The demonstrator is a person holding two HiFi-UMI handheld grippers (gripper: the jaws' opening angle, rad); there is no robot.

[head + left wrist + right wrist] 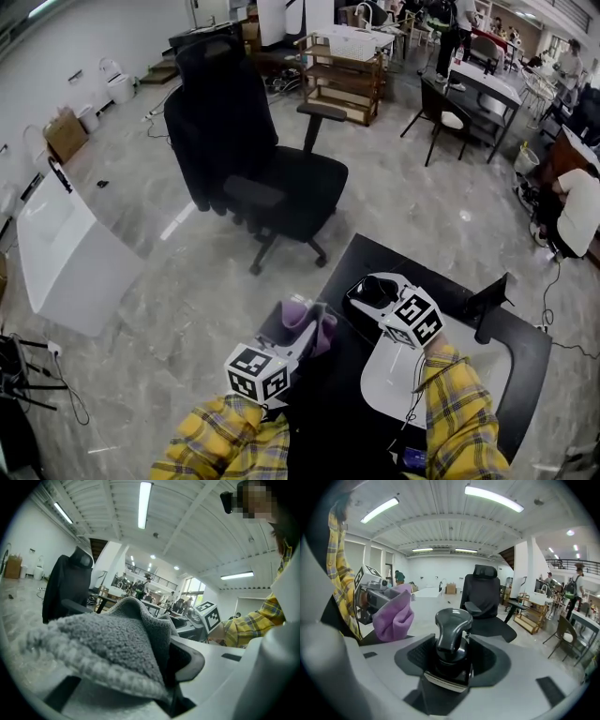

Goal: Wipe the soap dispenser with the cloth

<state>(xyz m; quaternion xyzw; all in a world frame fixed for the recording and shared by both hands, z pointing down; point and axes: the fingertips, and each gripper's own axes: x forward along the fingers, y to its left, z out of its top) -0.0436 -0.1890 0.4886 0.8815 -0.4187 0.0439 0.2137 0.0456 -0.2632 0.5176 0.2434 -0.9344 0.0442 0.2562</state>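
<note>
A black soap dispenser (452,637) with a glossy pump head stands upright between my right gripper's (452,660) dark pads, which are shut on its body. In the head view the right gripper (373,292) holds the dispenser (375,287) over the black table's near left corner. My left gripper (298,330) is shut on a bunched purple cloth (311,323), just left of the dispenser and apart from it. The cloth (112,644) fills the left gripper view and hides its jaws. From the right gripper view the cloth (393,616) hangs to the left of the dispenser.
A black table (469,309) carries a white oval piece (394,375) and a small black stand (492,302). A black office chair (272,178) stands on the grey floor ahead. A white panel (66,253) lies at the left; desks and people fill the back right.
</note>
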